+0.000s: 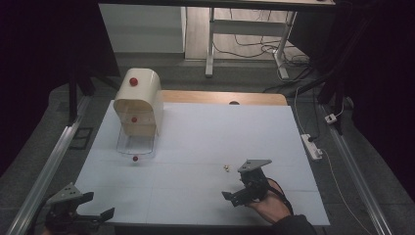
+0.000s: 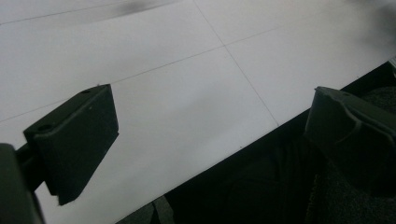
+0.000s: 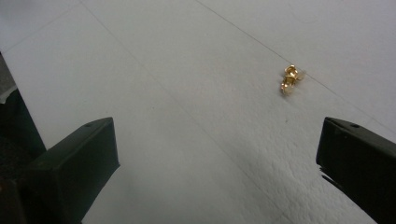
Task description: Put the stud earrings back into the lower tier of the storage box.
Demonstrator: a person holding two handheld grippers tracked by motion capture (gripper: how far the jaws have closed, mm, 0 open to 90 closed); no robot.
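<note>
A small gold trinket [image 1: 226,168] lies on the white table board [image 1: 195,137], right of centre; in the right gripper view the gold trinket [image 3: 290,79] sits ahead of the jaws, toward the right one. My right gripper [image 1: 240,183] hovers just behind it, open and empty [image 3: 217,154]. A cream box with red knobs [image 1: 139,100] stands at the back left, and its clear drawer [image 1: 136,146] is pulled out toward me. My left gripper [image 1: 100,204] is at the near left corner, open over the board's front edge [image 2: 210,126].
A power strip [image 1: 311,146] and cables lie on the floor to the right. Metal rails [image 1: 49,166] run along both sides of the table. A wooden strip [image 1: 222,97] borders the far edge, with desk legs [image 1: 210,44] beyond.
</note>
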